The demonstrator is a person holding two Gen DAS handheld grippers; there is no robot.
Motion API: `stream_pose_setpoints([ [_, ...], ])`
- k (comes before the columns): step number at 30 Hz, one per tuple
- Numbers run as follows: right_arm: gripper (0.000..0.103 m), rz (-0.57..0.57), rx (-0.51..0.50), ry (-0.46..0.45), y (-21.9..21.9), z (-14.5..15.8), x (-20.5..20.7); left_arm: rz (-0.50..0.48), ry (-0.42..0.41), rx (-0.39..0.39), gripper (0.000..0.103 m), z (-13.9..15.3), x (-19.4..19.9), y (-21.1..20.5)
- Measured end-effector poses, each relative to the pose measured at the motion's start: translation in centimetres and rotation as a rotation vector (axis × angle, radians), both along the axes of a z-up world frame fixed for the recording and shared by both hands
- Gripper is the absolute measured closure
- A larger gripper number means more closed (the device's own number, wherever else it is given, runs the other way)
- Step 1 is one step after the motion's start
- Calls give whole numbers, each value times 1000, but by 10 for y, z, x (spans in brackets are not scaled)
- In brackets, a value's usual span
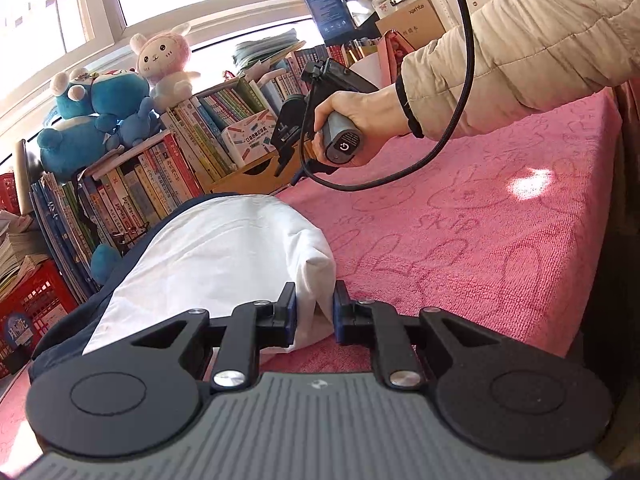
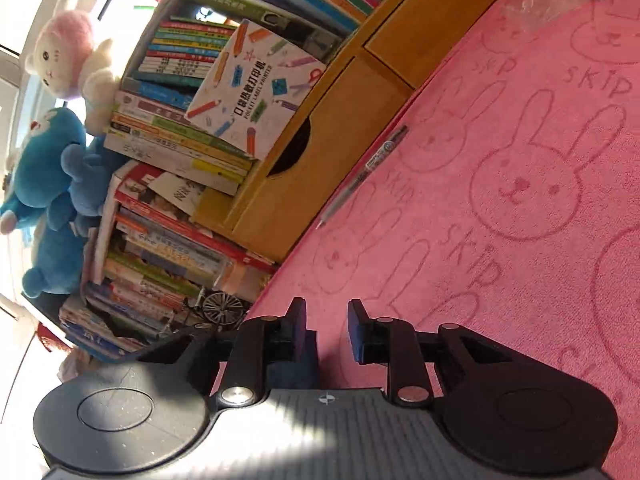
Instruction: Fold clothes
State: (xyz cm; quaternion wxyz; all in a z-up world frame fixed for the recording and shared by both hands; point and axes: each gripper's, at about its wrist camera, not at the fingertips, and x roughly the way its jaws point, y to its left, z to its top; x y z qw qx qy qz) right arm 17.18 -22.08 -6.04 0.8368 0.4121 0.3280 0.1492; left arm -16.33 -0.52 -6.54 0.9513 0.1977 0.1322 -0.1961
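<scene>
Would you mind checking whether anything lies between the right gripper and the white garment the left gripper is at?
Nothing visible does: only bare pink towel separates the right gripper from the white garment, which sits between the left gripper fingers.

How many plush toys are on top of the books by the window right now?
3 visible: a pink-and-white bunny plush highest on the book row, a blue round-eared plush just left of it, and a second blue plush lower left. Others could be hidden behind them.
</scene>
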Motion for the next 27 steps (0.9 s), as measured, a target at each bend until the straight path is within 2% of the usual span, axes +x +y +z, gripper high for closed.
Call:
stream_pose_setpoints([
  [1, 63, 43, 0, -27, 1, 7, -7, 0, 9, -17, 80, 1, -1, 2],
  [2, 55, 121, -74, -72, 10, 15, -19, -1, 18, -35, 77, 2, -1, 5],
  [3, 40, 184, -161, -131, 22, 23, -35, -1, 28, -52, 70, 3, -2, 7],
  [4, 35, 247, -249, -191, 34, 31, -51, -3, 38, -71, 65, 5, -4, 10],
  [5, 35, 310, -337, -253, 47, 39, -68, -10, 50, -91, 61, 9, -11, 16],
  [6, 35, 373, -417, -322, 62, 43, -88, -14, 53, -98, 49, 12, -19, 21],
  [8, 36, 470, -499, -434, 87, 49, -118, -20, 49, -91, 32, 18, -36, 29],
  [11, 36, 512, -575, -584, 118, 50, -147, 10, 45, -58, 28, 26, -58, 47],
  [12, 36, 531, -597, -583, 127, 45, -146, 37, 48, -46, 26, 29, -62, 54],
  [15, 28, 632, -708, -451, 157, 19, -130, 158, 63, -34, 24, 41, -56, 79],
  [16, 22, 618, -698, -458, 156, 17, -131, 207, 68, -32, 24, 44, -51, 87],
  [17, 21, 615, -702, -441, 158, 20, -129, 248, 70, -38, 24, 49, -46, 95],
  [20, 13, 602, -704, -398, 151, 35, -135, 294, 48, -115, 24, 73, -25, 116],
  [23, 13, 611, -653, -446, 134, 42, -156, 204, 17, -224, 20, 107, 10, 124],
  [24, 13, 618, -664, -470, 131, 41, -167, 161, 22, -263, 18, 118, 25, 125],
  [26, 20, 633, -686, -519, 127, 40, -189, 77, 83, -358, 18, 132, 65, 123],
  [27, 25, 637, -700, -541, 125, 38, -201, 57, 144, -399, 18, 134, 88, 119],
])
